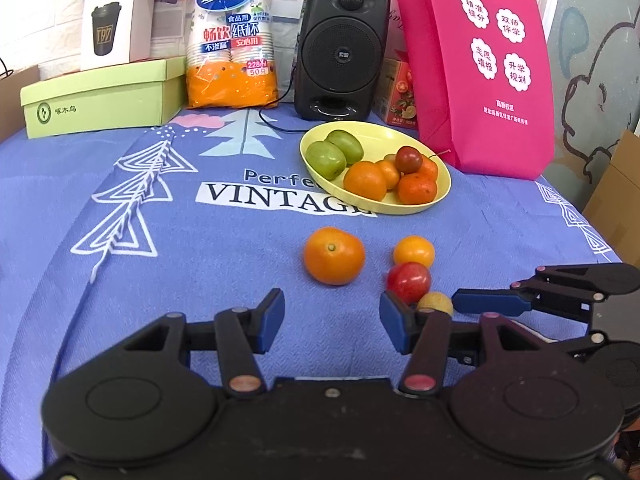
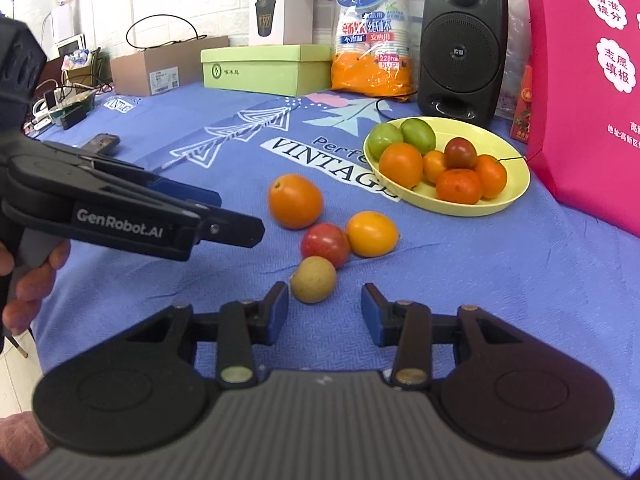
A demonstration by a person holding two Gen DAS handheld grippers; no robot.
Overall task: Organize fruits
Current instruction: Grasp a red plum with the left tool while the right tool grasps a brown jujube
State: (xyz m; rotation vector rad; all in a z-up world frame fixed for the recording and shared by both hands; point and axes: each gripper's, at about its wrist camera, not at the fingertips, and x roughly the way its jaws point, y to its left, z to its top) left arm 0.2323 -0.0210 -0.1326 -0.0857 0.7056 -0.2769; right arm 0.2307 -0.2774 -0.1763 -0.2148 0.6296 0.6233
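Bare cloth (image 1: 180, 264) left, loose fruits (image 2: 328, 242) bunched ahead, plate (image 1: 436, 196) perhaps crowding pink bag (image 1: 480, 80)

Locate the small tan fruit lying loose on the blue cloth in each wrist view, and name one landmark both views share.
Left wrist view: the small tan fruit sits right of centre, low, half hidden behind the left tongs' right finger, just below the red fruit.
Right wrist view: it lies near centre, just ahead of the open right tongs, nearer their left finger.
Shared landmark: the yellow plate of fruit, beyond it and to the right.
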